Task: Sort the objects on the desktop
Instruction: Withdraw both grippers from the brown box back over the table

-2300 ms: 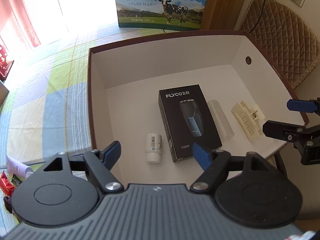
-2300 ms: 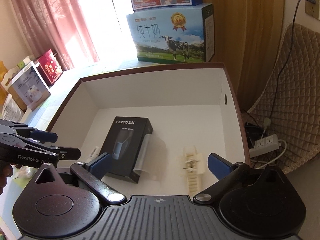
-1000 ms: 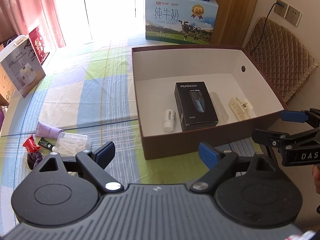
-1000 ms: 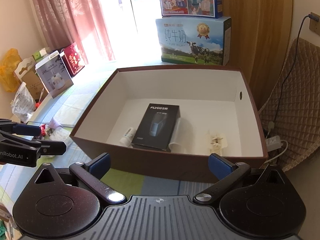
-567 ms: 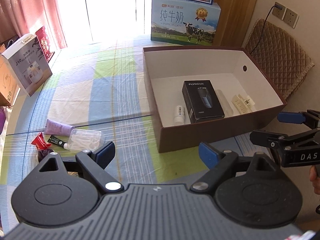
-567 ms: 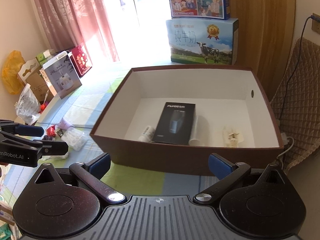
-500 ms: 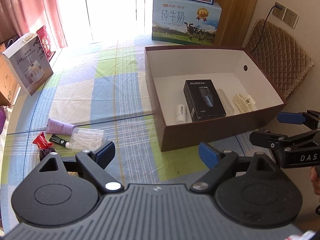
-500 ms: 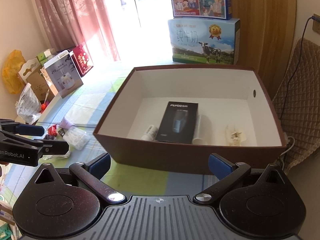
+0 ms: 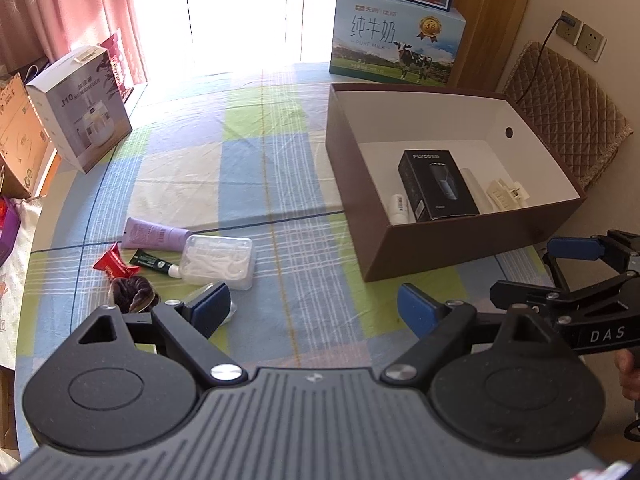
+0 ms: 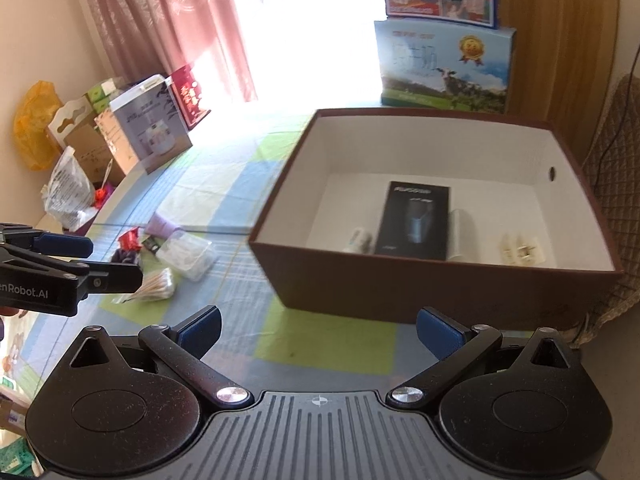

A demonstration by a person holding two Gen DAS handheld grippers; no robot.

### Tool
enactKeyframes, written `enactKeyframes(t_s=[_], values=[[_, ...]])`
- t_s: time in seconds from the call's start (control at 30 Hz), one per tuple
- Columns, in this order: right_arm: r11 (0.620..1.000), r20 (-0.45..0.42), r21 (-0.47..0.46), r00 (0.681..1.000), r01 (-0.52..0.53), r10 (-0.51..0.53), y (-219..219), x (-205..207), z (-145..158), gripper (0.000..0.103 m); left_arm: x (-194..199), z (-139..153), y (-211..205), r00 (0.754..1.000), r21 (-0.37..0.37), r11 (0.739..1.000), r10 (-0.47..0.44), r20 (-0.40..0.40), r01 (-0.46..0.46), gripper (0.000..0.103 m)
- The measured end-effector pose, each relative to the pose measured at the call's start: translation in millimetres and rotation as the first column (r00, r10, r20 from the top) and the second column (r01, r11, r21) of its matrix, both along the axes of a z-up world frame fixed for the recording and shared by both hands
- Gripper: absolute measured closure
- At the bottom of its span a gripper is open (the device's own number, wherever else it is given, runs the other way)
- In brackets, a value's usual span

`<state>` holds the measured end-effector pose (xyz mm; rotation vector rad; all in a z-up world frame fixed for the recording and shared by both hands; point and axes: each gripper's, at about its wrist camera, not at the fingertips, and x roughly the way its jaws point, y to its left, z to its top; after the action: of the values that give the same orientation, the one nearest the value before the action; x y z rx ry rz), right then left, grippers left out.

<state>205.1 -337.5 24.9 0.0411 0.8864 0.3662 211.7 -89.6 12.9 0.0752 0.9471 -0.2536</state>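
We can't read the print on the black box (image 10: 414, 220): right wrist view is blurred. Small white bottle (image 9: 399, 209) half hidden behind the brown box (image 9: 460, 242) wall. Left gripper's finger (image 9: 210, 306) covers part of the cotton-swab bag (image 10: 154, 284).

Table (image 9: 256, 168) covered with a blue/green/white plaid cloth. Directly on it: brown storage box (image 9: 460, 240) with white interior, right side. Near-left cluster, items touching or overlapping: purple tube (image 9: 154, 234), small dark green tube (image 9: 154, 262), clear plastic box of floss picks (image 9: 218, 256), red wrapper (image 9: 112, 265), dark purple scrunchie (image 9: 132, 294), bag of cotton swabs (image 10: 154, 285). Far left edge: white humidifier carton (image 9: 82, 108), red gift box (image 9: 118, 60) behind it. Far end: blue milk carton (image 9: 396, 50), upright. Middle of cloth bare.
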Motion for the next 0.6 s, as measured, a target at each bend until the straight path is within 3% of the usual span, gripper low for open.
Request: enactKeyframes(t_s=[0.6], values=[[0.996,-0.066,0.007,0.993,-0.093,0.094,85.8,-10.2,-21.4,0.002,-18.7,-23.9,85.0,0.995,0.009,0.998,0.069,-0.066,-0.069,0.015]])
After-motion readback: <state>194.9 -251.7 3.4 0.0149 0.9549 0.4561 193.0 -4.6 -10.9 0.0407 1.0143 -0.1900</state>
